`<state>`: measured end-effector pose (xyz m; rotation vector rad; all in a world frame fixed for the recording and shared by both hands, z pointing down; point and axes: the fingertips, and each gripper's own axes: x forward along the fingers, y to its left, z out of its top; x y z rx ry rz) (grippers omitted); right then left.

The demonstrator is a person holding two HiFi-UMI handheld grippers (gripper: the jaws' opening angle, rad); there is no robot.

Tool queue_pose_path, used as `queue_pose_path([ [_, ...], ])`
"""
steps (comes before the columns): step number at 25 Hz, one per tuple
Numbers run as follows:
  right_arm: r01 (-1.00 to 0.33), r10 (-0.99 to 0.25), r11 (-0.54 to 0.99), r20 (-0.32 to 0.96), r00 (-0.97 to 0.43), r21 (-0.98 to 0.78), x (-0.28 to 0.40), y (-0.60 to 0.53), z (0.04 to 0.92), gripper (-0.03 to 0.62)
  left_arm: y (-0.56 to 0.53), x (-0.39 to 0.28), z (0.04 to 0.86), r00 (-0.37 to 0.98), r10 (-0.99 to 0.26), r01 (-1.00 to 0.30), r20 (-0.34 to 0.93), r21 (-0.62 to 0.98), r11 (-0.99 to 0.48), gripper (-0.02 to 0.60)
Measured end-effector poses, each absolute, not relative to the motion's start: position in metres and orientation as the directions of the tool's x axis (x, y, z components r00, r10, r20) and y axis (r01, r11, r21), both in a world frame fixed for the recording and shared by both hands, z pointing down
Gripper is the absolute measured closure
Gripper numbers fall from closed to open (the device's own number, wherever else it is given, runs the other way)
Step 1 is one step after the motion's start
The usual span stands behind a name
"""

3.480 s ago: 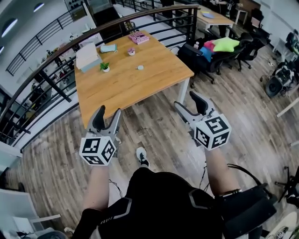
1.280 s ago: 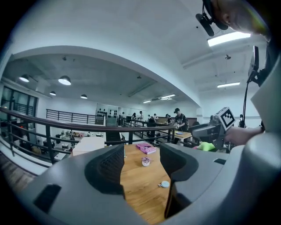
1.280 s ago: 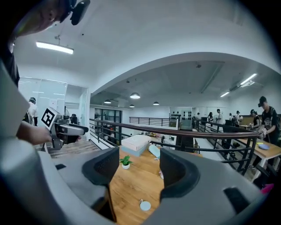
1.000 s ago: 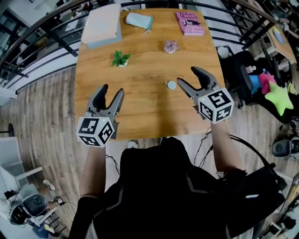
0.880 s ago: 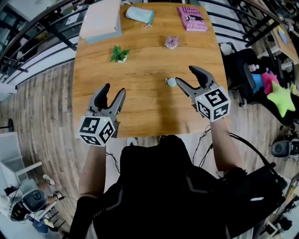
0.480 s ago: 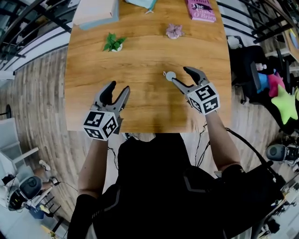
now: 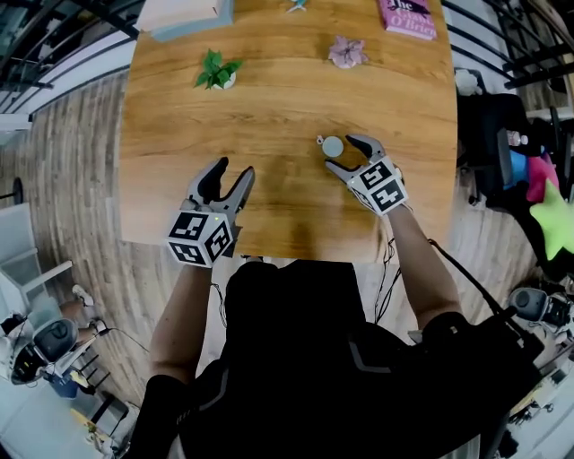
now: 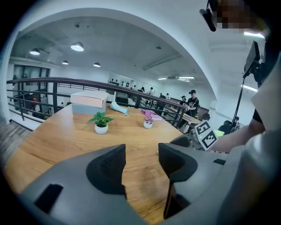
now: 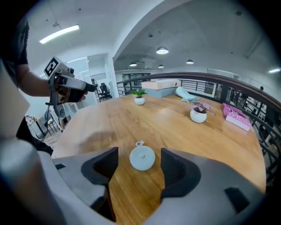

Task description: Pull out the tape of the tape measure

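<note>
A small round pale tape measure (image 7: 333,146) with a short tab lies flat on the wooden table (image 7: 287,206). My right gripper (image 7: 345,154) is low over the table just behind it. In the right gripper view the tape measure (image 9: 142,158) sits between the two tips, and neither pad touches it. Those jaws have just been opening and stand open. My left gripper (image 7: 231,172) hovers over the table's near left part, well apart from the tape measure. Its jaws have just closed a little and are still open, with nothing between them.
A small potted plant (image 7: 215,72), a pink flower pot (image 7: 347,52), a pink book (image 7: 408,16) and a flat box (image 7: 179,13) stand toward the far side. The near table edge (image 7: 269,253) runs under my wrists. Chairs with bright cushions (image 7: 549,202) are at the right.
Both grippers have come down toward the tabletop. The right one has moved up to the tape measure, which now lies between its tips. The left one has shifted slightly right.
</note>
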<state>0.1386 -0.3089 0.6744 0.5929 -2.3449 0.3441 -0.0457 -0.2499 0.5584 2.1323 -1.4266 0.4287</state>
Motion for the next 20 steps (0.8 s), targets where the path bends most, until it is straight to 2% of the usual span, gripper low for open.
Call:
queue_pose_path([
  [5, -0.479, -0.288, 0.874, 0.704, -0.649, -0.085, 0.131, -0.314, 0.697, 0.290, -0.244, -0.046, 0.573, 0.388, -0.734, -0.921, 0.557, 0.265, -0.285, 0.330],
  [8, -0.472, -0.288, 0.879, 0.708, -0.644, -0.071, 0.128, -0.316, 0.706, 0.321, -0.241, -0.049, 0.578, 0.374, -0.732, -0.927, 0.569, 0.261, -0.270, 0.330],
  [14, -0.469, -0.287, 0.881, 0.720, -0.631, -0.061, 0.131, -0.318, 0.712, 0.337, -0.240, -0.055, 0.576, 0.356, -0.741, -0.934, 0.569, 0.252, -0.255, 0.330],
  [16, -0.476, -0.297, 0.878, 0.716, -0.632, -0.055, 0.130, -0.320, 0.710, 0.367, -0.239, -0.057, 0.574, 0.352, -0.743, -0.935, 0.569, 0.249, -0.252, 0.330],
  [20, -0.485, -0.304, 0.873, 0.721, -0.623, -0.051, 0.130, -0.321, 0.713, 0.372, -0.236, -0.059, 0.570, 0.350, -0.747, -0.936, 0.565, 0.250, -0.249, 0.330],
])
